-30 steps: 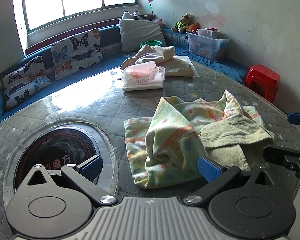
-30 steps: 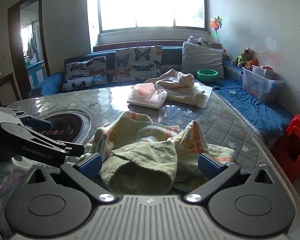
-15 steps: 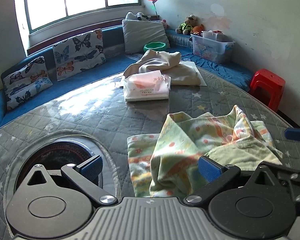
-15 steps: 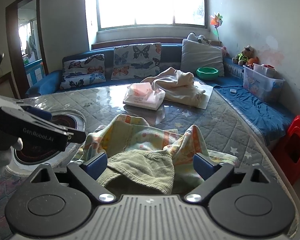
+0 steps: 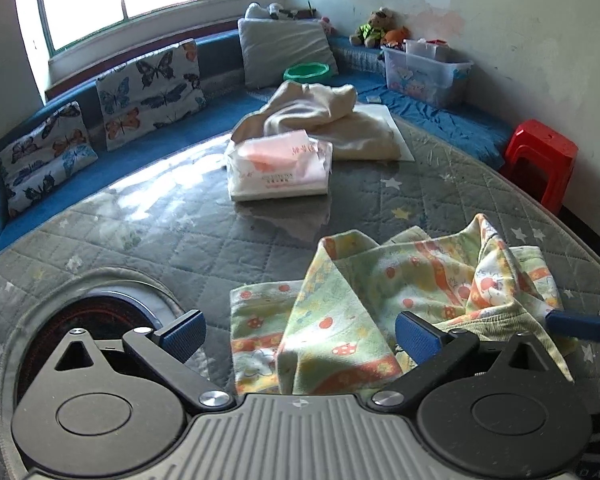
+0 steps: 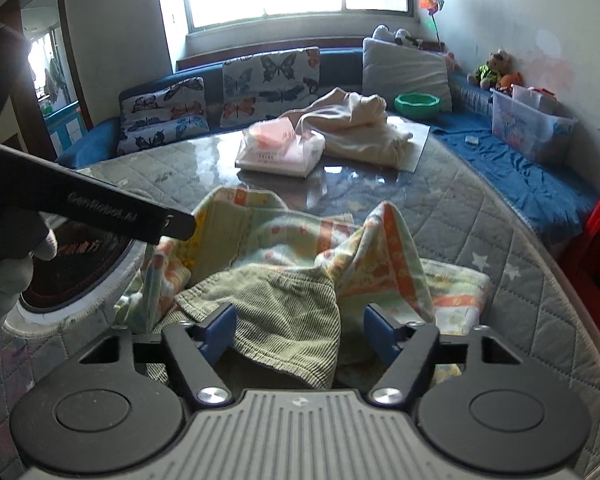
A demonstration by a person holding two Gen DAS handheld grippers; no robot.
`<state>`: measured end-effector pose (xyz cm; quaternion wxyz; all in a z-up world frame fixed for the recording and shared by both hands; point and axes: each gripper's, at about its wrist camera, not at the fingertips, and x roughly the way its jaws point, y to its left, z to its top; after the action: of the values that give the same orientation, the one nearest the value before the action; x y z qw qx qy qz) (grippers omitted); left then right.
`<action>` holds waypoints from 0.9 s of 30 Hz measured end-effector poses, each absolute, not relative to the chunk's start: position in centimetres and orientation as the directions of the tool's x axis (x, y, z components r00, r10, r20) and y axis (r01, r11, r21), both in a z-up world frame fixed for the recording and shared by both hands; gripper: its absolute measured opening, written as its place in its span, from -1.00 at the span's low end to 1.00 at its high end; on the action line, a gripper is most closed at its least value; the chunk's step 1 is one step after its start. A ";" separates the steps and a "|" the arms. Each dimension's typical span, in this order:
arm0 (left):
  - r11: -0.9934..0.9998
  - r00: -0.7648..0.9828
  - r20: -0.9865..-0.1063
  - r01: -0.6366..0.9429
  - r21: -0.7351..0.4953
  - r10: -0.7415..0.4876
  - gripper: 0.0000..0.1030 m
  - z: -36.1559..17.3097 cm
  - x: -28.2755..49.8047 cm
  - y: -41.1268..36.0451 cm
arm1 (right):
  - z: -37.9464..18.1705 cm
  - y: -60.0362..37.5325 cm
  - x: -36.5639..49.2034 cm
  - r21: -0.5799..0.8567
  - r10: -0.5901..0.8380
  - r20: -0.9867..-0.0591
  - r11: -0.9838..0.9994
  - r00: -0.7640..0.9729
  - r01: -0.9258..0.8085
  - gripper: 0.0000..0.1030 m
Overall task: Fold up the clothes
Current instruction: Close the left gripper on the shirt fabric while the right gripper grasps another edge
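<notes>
Both tongs spread over the crumpled printed garment on the quilted table.

My left gripper [image 5: 300, 334] sits released at the bottom of its frame, the patterned garment [image 5: 364, 304] bunched lower right of centre between and beyond its blue pads. My right gripper [image 6: 300, 330] is also spread wide — the garment's green ribbed fold [image 6: 284, 308] drapes between its pads, unclamped. A tissue pack [image 5: 278, 170] and a cream cloth heap [image 5: 324, 120] lie further up — mid-frame.
</notes>
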<state>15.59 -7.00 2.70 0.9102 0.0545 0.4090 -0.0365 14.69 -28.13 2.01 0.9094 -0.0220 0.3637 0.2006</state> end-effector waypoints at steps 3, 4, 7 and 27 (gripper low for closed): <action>0.990 0.647 -0.762 0.120 0.068 -0.026 0.67 2.1 15.8 -7.4 | 1.7 -28.4 14.6 0.117 0.359 -0.679 0.914 0.640 -0.388 0.11; 0.991 0.636 -0.771 0.123 0.060 -0.033 0.55 1.8 16.0 -7.4 | 1.5 -28.6 14.5 0.122 0.364 -0.680 0.912 0.636 -0.391 -0.02; 0.990 0.611 -0.789 0.136 0.026 -0.063 0.12 1.3 16.0 -7.4 | 1.3 -29.0 14.3 0.126 0.369 -0.680 0.910 0.633 -0.394 -0.22; 0.984 0.616 -0.775 0.175 -0.045 -0.145 -0.87 2.0 11.1 -4.7 | 2.2 -30.0 9.1 0.135 0.431 -0.663 0.873 0.612 -0.469 -0.89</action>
<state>11.08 -4.67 2.03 0.8986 0.0177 0.4293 -0.0890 9.12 -29.95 2.15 0.8973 -0.0261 0.3623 0.2507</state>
